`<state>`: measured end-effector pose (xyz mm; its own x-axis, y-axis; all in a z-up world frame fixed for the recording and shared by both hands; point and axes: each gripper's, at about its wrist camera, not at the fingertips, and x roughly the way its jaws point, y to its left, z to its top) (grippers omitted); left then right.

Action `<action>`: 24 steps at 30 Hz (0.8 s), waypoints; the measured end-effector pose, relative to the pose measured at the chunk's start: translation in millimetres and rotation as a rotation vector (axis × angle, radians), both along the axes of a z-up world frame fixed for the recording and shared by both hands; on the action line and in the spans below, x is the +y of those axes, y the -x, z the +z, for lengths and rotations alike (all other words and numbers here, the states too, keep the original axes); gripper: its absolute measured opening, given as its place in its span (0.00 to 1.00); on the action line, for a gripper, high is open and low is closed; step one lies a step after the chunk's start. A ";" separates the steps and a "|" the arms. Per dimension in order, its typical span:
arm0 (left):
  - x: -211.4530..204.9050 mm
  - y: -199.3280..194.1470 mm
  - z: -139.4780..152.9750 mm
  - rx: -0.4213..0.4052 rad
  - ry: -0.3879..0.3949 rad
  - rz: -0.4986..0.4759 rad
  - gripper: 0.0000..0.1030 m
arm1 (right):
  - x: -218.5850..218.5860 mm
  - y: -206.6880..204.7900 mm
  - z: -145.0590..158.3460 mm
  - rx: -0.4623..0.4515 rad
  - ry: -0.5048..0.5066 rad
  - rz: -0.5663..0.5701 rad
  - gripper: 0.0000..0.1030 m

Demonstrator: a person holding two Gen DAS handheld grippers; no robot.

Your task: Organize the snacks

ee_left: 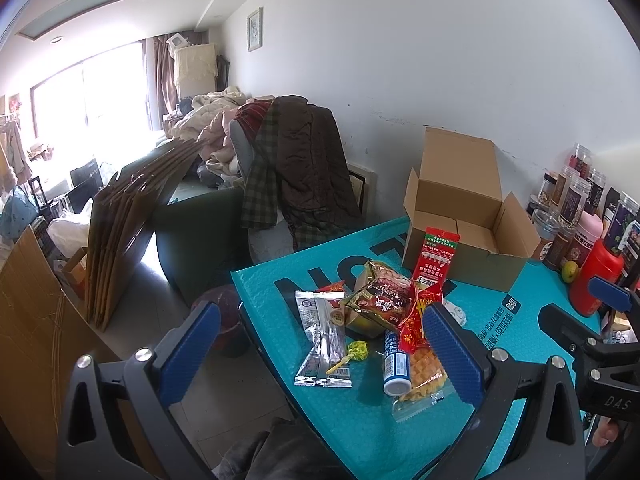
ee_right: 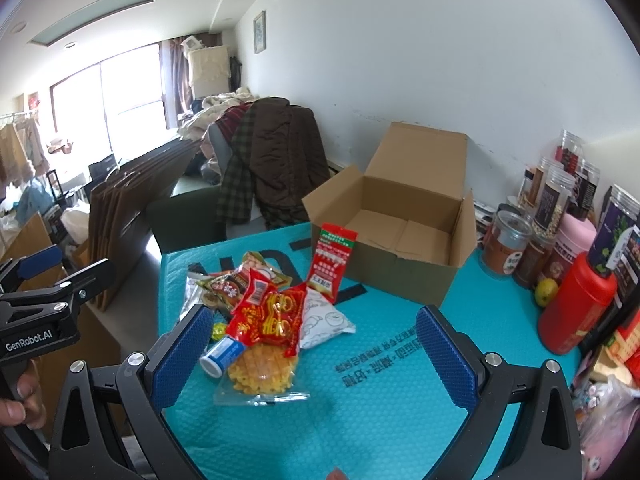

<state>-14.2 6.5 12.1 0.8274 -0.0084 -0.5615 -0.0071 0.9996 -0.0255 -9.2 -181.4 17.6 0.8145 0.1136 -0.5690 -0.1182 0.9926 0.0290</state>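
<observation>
A pile of snacks lies on the teal mat (ee_left: 360, 432): a silver packet (ee_left: 324, 344), a lollipop (ee_left: 356, 352), a gold and dark bag (ee_left: 380, 300), a red packet (ee_right: 268, 316), a white pouch (ee_right: 324, 320), a blue-white tube (ee_right: 222, 354) and a clear pack of waffle crackers (ee_right: 260, 372). A tall red sachet (ee_right: 334, 256) leans against the open cardboard box (ee_right: 400, 232), which is empty. My left gripper (ee_left: 320, 308) hovers open over the near-left side of the pile. My right gripper (ee_right: 314, 312) is open too, above the mat just right of the pile.
Jars (ee_right: 552, 200), a red canister (ee_right: 576, 304) and a small green fruit (ee_right: 546, 292) line the table's right edge along the wall. A bin (ee_left: 228, 320) stands on the floor left of the table. Beyond are a sofa heaped with clothes (ee_left: 296, 160) and cardboard sheets (ee_left: 128, 240).
</observation>
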 end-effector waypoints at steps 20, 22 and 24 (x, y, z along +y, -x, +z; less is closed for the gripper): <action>-8.3 -10.6 -12.2 0.033 0.016 -0.052 1.00 | 0.4 -5.7 -9.0 0.002 -0.006 0.002 1.00; -6.9 -13.0 -17.3 0.046 0.020 -0.057 1.00 | 2.1 -8.0 -12.2 0.006 -0.004 0.005 1.00; -4.8 -15.0 -22.8 0.060 0.022 -0.064 1.00 | 3.9 -10.6 -16.2 0.013 -0.003 0.007 1.00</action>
